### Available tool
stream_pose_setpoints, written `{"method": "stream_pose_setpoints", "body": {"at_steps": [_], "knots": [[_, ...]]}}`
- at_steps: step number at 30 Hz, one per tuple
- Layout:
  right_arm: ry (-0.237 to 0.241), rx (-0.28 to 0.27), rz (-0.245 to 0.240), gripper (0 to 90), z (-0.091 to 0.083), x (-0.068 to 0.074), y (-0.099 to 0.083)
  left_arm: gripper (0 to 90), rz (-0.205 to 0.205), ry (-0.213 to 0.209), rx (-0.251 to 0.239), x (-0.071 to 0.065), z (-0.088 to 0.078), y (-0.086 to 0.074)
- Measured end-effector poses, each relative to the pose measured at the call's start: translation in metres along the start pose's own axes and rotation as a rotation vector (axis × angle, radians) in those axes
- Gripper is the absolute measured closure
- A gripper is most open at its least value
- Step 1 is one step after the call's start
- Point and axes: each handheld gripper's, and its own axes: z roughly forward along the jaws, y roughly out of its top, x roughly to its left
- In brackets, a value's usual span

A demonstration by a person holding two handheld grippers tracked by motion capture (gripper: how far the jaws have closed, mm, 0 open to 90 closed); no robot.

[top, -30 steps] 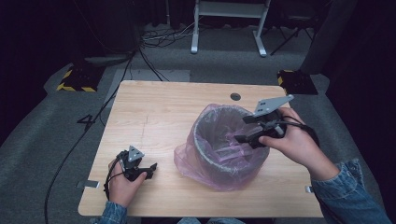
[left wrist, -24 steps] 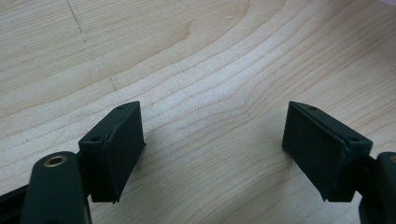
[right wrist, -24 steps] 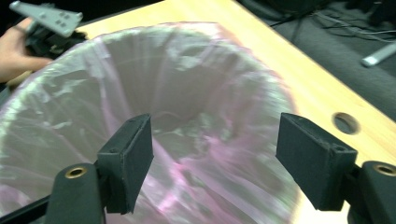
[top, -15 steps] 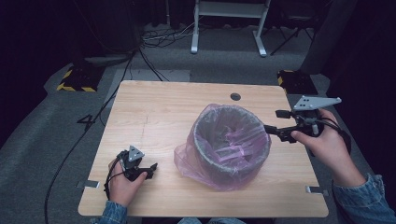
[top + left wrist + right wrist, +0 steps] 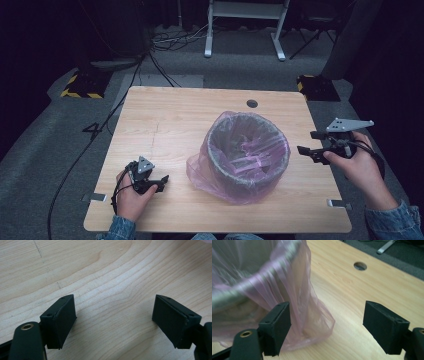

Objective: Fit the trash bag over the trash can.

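Note:
A round grey bin [image 5: 248, 119] lined with a thin pink plastic bag [image 5: 200, 171] stands right of centre on the wooden table [image 5: 170, 120]. My right gripper [image 5: 306, 142] hovers just right of the bin, pointing left at it. Its jaws have just been opening and are open, with nothing held. In the right gripper view the bag's loose skirt [image 5: 312, 322] hangs just ahead of the right gripper [image 5: 327, 320], beside its left pad [image 5: 278, 325]. My left gripper [image 5: 161, 183] rests at the table's front left, open over bare wood [image 5: 113, 315].
A round cable hole [image 5: 252, 104] sits in the table behind the bin. Small metal brackets [image 5: 94, 197] stick out at the front corners. Cables [image 5: 105, 120] trail over the grey floor, and a white stand [image 5: 245, 25] is at the back.
My right gripper has drawn away from above the bin's rim, moving right and down to beside the bin. The left hand and the bin have stayed where they were.

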Motion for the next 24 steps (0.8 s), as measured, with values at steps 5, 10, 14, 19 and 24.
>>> {"method": "stream_pose_setpoints", "body": {"at_steps": [5, 10, 14, 19, 24], "knots": [[0.015, 0.006, 0.037, 22.3, 0.006, -0.006, -0.022, 19.1, 0.001, 0.000, 0.000, 0.000, 0.000, 0.000], [0.029, 0.001, 0.052, 22.2, 0.014, -0.008, -0.042, 19.1, 0.000, 0.000, -0.002, 0.000, 0.000, 0.000], [0.011, 0.023, 0.060, 20.7, 0.020, -0.012, -0.058, 19.0, 0.001, 0.001, -0.002, 0.000, 0.000, 0.000], [0.000, 0.073, 0.049, 21.1, 0.031, -0.014, -0.077, 19.0, 0.001, 0.001, -0.002, 0.000, 0.000, 0.000], [0.003, 0.084, 0.049, 21.6, 0.041, -0.011, -0.094, 19.0, 0.001, 0.002, -0.002, 0.000, 0.000, 0.000]]}}
